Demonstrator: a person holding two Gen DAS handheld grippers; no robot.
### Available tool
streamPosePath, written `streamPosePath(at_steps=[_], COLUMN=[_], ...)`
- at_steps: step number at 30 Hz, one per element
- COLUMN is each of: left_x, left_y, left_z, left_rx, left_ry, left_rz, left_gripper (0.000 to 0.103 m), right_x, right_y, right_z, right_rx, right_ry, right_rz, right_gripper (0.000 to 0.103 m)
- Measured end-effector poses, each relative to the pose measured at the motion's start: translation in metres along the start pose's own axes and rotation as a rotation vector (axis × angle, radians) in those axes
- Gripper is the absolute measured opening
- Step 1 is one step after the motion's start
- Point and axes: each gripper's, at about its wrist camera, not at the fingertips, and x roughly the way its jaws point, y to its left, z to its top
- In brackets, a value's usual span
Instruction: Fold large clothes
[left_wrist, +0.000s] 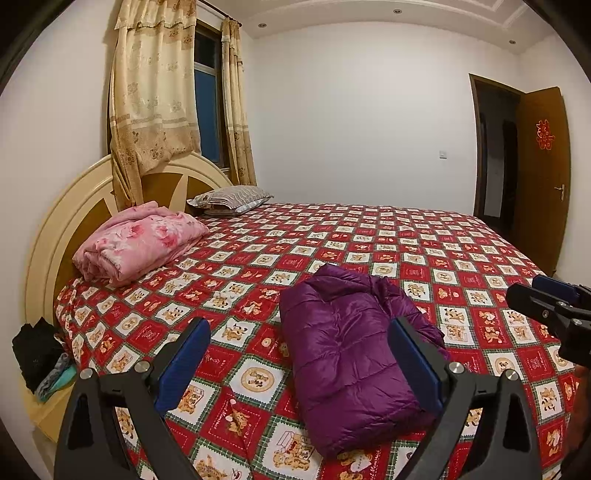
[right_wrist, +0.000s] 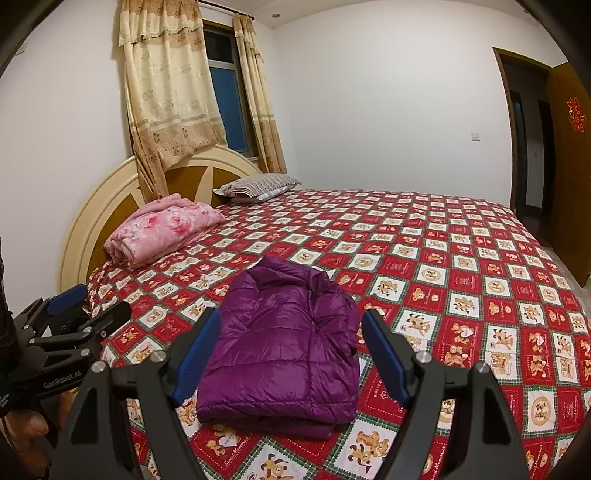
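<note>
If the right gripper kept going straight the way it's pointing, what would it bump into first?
Most likely the folded purple jacket. The right gripper is open and aimed slightly downward, with the jacket lying on the bedspread between its fingers. How near it is stays unclear.

The folded jacket (right_wrist: 280, 354) is glossy purple. The bedspread (right_wrist: 461, 266) is red-and-white checked with bear prints; the blanket (right_wrist: 166, 229) is pink floral
</note>
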Motion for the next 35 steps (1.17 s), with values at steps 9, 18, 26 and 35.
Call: streamPosePath(at_steps=[9,18,26,35], left_x=[-0.004,-0.010,-0.006,-0.005], left_y=[0.003,0.004,0.005,-0.001], left_z=[-0.001,0.004,0.005,0.002], left_rx=[0.007,0.010,0.007,0.042], left_ry=[-0.011,-0.044,-0.037,-0.066], left_rz=[-0.018,-0.010,-0.005,0.012], left_gripper=[0.097,0.097,0.097,0.097], right_x=[0.000,-0.004,-0.004,-0.004], right_y=[0.005,0.004,0.006,0.008], right_z=[-0.001,0.003,0.003,0.004], right_rx=[0.004,0.005,0.006,0.005], right_ry=[-0.008,-0.020,-0.020,-0.016], right_rz=[-0.001,0.006,0.005,0.009], right_gripper=[0.081,0.081,0.081,0.081])
